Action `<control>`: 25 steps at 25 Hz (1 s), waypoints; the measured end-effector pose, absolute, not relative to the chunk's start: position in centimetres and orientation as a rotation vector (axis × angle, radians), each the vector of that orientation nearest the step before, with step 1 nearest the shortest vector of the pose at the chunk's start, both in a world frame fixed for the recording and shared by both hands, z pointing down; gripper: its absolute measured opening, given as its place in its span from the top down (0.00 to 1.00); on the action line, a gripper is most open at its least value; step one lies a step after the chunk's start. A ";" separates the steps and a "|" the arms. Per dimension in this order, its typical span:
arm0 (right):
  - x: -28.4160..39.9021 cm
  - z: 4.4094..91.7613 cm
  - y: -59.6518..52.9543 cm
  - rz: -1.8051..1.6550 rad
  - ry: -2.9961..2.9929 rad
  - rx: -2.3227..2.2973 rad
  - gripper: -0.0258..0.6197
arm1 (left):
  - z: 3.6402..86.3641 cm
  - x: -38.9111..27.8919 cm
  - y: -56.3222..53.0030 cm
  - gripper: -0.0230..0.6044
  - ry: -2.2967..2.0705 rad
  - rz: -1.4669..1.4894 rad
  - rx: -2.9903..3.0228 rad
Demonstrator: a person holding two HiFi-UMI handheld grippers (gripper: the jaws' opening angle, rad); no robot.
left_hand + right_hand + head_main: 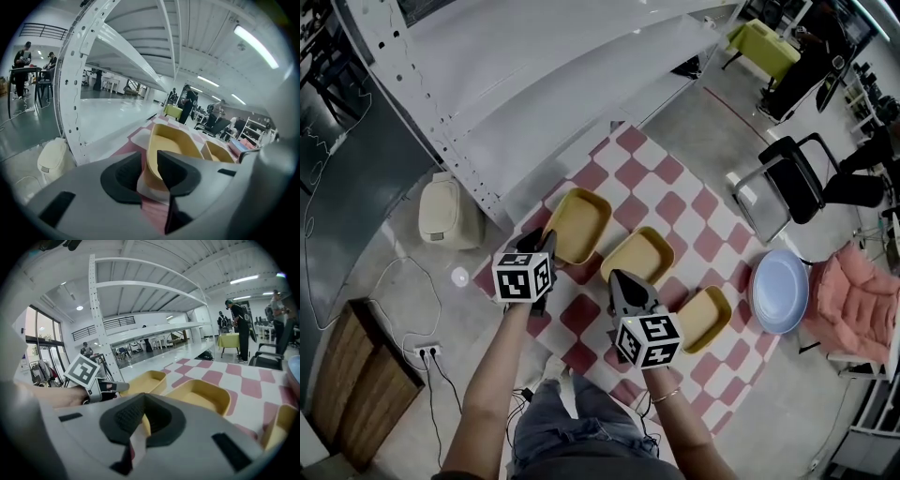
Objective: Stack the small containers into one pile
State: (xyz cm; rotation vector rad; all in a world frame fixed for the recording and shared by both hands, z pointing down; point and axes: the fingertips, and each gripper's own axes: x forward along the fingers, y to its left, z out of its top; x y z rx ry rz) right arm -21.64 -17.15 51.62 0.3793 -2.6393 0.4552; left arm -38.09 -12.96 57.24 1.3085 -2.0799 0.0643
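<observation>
Your left gripper has its jaws apart with the near rim of the left yellow container in the gap, unclamped. It looks lined up to pinch and lift. Right gripper jaws are together at the middle container's near rim; can't tell if it's pinched. The third container sits unstacked near the checked cloth's right edge.

this was a big open hall set up as a work lab, not a home: a polished concrete floor, a tall white perforated steel frame, long strip lights under a white ribbed ceiling, black office chairs, a power strip lying on the floor, and people standing in the background.
</observation>
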 end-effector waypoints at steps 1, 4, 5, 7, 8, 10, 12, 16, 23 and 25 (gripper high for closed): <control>-21.6 51.5 -17.2 0.456 -2.640 0.382 0.94 | 57.3 -38.1 -13.1 0.79 -2.080 0.071 1.307; -21.3 51.3 -17.2 0.456 -2.640 0.395 0.94 | 57.4 -38.2 -13.5 0.84 -2.084 0.097 1.294; -21.1 51.3 -17.2 0.457 -2.639 0.400 0.94 | 57.4 -38.2 -13.6 0.85 -2.086 0.103 1.288; -20.9 51.2 -17.3 0.458 -2.639 0.412 0.94 | 57.5 -38.3 -13.7 0.86 -2.088 0.108 1.277; -20.7 51.2 -17.3 0.459 -2.639 0.418 0.94 | 57.5 -38.3 -13.7 0.87 -2.087 0.109 1.273; -20.4 51.1 -17.3 0.459 -2.638 0.432 0.94 | 57.5 -38.2 -13.6 0.89 -2.084 0.107 1.270; -20.0 50.9 -17.4 0.460 -2.640 0.446 0.94 | 57.2 -38.0 -13.5 0.89 -2.082 0.093 1.269; -19.5 50.3 -17.3 0.459 -2.647 0.467 0.94 | 56.2 -37.8 -12.6 0.90 -2.093 0.065 1.262; -18.5 49.2 -16.6 0.455 -2.667 0.510 0.94 | 52.3 -37.4 -12.1 0.91 -2.130 0.012 1.320; -17.9 48.7 -16.3 0.452 -2.674 0.530 0.94 | 51.1 -36.8 -12.2 0.91 -2.127 0.006 1.348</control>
